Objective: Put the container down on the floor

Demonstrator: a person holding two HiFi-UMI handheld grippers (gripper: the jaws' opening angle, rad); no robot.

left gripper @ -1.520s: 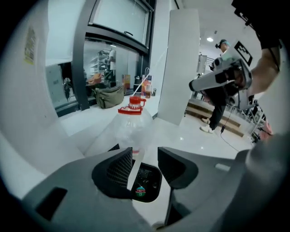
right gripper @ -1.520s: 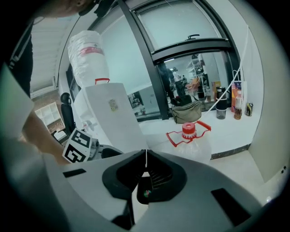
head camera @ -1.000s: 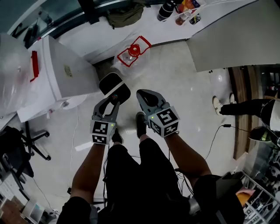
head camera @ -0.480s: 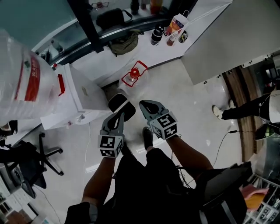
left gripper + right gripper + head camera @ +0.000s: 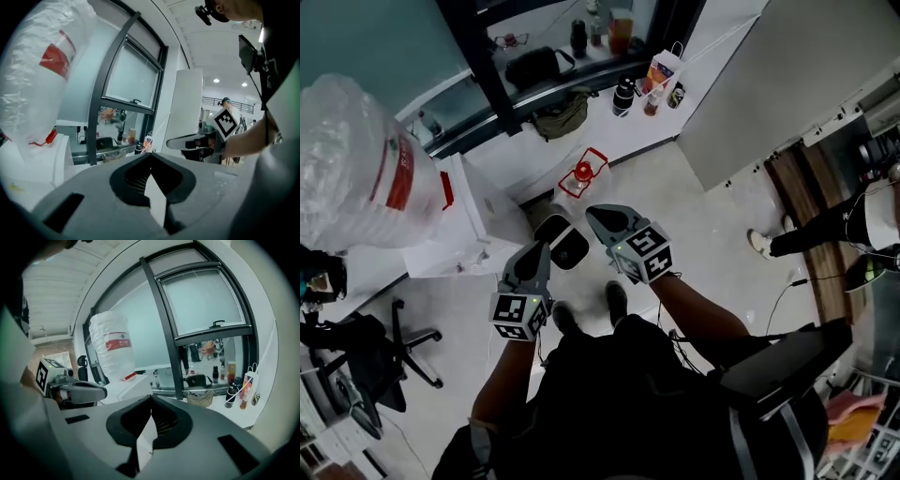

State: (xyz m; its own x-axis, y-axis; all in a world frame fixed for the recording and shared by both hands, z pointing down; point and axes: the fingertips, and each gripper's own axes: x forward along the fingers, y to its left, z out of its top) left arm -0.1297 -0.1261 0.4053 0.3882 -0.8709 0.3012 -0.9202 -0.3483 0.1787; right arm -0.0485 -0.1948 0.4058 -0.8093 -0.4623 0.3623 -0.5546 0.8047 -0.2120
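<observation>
The container [image 5: 583,172], clear with a red lid frame, stands on the pale floor by the white ledge, apart from both grippers. My left gripper [image 5: 540,250] hangs over the floor in front of my legs, jaws shut with nothing between them [image 5: 150,157]. My right gripper [image 5: 598,217] is level with it on the right, a short way nearer the container, and its jaws also meet empty [image 5: 151,400]. Each gripper shows in the other's view: the right one [image 5: 194,140] and the left one [image 5: 78,391]. The container is hidden in both gripper views.
A big plastic-wrapped water bottle [image 5: 352,159] sits on a white dispenser [image 5: 473,220] at left. A black oval object [image 5: 562,240] lies between the grippers. Bottles and a paper bag [image 5: 661,70] stand on the ledge. An office chair [image 5: 380,356] is at lower left; another person's legs [image 5: 825,230] are at right.
The left gripper's jaws have closed from open to shut. The view has pulled back and up, so the container and floor look farther away; both grippers stay side by side.
</observation>
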